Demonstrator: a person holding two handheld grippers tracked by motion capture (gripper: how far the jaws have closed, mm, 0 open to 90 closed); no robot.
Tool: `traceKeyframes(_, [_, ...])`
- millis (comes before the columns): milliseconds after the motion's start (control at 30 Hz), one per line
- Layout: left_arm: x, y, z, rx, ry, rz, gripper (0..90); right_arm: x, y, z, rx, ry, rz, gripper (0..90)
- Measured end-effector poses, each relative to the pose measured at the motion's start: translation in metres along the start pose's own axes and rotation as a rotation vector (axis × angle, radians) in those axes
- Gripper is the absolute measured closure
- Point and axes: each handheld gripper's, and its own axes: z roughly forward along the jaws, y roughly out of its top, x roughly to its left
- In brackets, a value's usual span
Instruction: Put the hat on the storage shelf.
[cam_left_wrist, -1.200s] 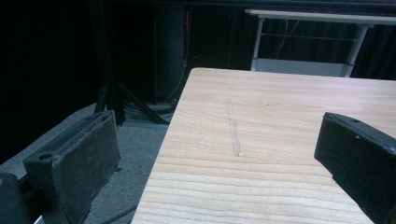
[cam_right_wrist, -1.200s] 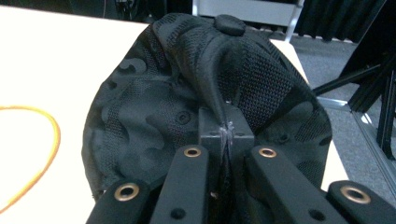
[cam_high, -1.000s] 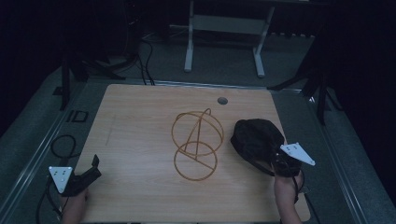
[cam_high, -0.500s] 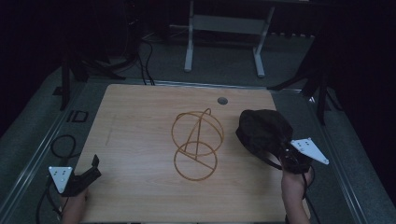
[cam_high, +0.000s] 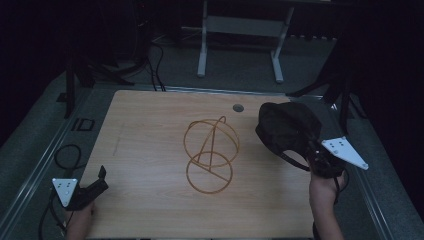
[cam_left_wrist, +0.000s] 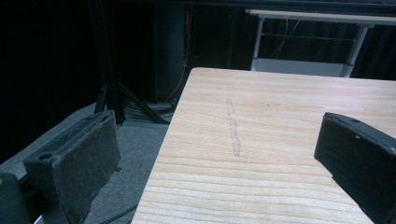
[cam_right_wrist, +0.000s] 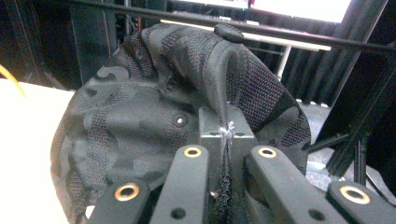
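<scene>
- Cap (cam_high: 287, 131) in dark camouflage cloth hangs off the right gripper (cam_high: 320, 161), just to the right of the wire stand (cam_high: 210, 155) that sits mid-table, and it looks clear of the wooden table (cam_high: 150, 130).
- We see that gripper's jaws pressed together on a fold of the cap's cloth; the right gripper view has them meeting on the fabric (cam_right_wrist: 227, 128) with the crown bulging beyond.
- We see the left gripper (cam_high: 92, 189) resting well to the left of the stand, near the table's front corner, its jaws apart with nothing between them.
- We judge the step in hand to be carrying the cap toward the stand. Doing it well means keeping the pinch firm on the fold, lifting high enough that the loose brim clears the stand's top loop, and lowering the crown squarely over it rather than dragging the light wire frame sideways.
- From above we get the layout: cap, stand and both hands in relation. Up close, the right gripper view gives what that cannot: the exact bite on the cloth, an eyelet (cam_right_wrist: 179, 120) and the top button (cam_right_wrist: 229, 31).
- The left gripper view adds the bare wood grain and a pale scuff (cam_left_wrist: 233, 133) on the table.
</scene>
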Motion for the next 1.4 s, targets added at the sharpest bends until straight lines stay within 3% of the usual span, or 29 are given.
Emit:
traceKeyframes(300, [0.000, 0.000, 0.000, 0.000, 0.000, -0.001, 0.6, 0.003, 0.030, -0.005, -0.054, 0.011, -0.033, 88.6])
traceKeyframes(500, [0.000, 0.000, 0.000, -0.001, 0.001, -0.001, 0.6, 0.015, 0.052, -0.008, -0.097, 0.036, -0.057, 88.7])
traceKeyframes(1000, [0.000, 0.000, 0.000, 0.000, -0.001, -0.004, 0.7, 0.050, 0.084, -0.008, -0.153, 0.121, -0.106, 88.7])
traceKeyframes(1400, [0.000, 0.000, 0.000, -0.003, -0.004, -0.003, 0.6, 0.092, 0.102, -0.010, -0.201, 0.212, -0.144, 88.7])
